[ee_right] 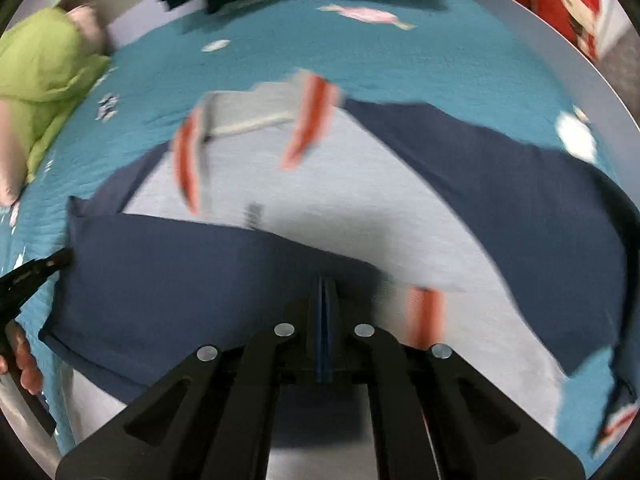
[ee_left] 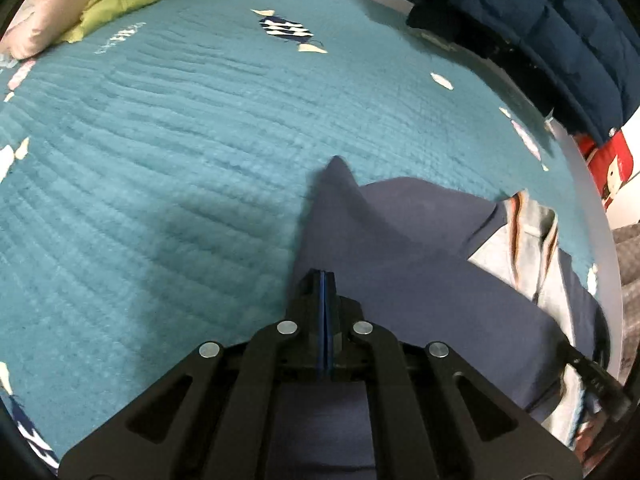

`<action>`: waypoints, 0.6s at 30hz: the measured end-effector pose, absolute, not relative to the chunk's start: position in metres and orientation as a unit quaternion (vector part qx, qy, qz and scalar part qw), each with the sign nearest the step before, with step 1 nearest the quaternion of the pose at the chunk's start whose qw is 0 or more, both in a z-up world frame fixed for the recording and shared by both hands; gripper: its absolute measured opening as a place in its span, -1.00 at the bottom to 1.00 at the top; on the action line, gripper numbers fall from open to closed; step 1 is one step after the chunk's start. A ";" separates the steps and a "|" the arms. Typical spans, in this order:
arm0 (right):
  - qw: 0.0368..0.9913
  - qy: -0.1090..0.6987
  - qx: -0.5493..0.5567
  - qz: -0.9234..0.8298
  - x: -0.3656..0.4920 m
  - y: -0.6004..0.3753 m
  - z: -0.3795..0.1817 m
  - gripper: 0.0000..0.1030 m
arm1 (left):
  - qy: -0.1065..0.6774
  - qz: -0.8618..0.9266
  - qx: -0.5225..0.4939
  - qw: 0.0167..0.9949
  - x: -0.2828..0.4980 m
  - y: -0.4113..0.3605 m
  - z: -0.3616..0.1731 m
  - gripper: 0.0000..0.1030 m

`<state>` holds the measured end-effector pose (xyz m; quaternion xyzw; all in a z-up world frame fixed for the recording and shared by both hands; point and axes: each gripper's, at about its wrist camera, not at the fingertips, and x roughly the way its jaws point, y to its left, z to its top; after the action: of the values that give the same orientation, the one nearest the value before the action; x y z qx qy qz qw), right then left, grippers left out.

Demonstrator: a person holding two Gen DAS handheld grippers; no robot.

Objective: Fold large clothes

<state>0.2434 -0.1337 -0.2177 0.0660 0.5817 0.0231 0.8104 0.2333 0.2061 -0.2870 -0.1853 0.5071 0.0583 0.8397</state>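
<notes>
Near: left gripper, jaws shut, pinching navy fabric of the shirt, prob. a sleeve or side flap, so it can carry that edge over the body. Right gripper likewise shut on the navy fold's edge; two grips keep the flap taut & straight, I judge. Shirt lies spread on the teal bedspread, grey middle w/ orange stripes, navy sleeve out to the right. Far left: green bedding. Far edge: dark jacket, hanging, clear of the work.
</notes>
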 end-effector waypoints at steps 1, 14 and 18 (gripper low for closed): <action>0.810 0.581 0.077 0.030 0.244 -0.137 -0.224 -1.00 | 0.508 0.055 -0.183 0.840 0.235 0.205 -0.293 -0.96; 0.834 0.540 0.106 0.032 0.227 -0.145 -0.188 -0.86 | 0.506 0.058 -0.130 0.851 0.209 0.170 -0.248 -0.93; 0.851 0.513 0.111 0.008 0.209 -0.166 -0.165 0.21 | 0.505 0.039 -0.111 0.855 0.191 0.140 -0.231 -0.69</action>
<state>0.2094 -0.1659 -0.1648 0.1113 0.5126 0.0078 0.8513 0.1914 0.1405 -0.2310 -0.1110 0.5053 0.0386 0.8549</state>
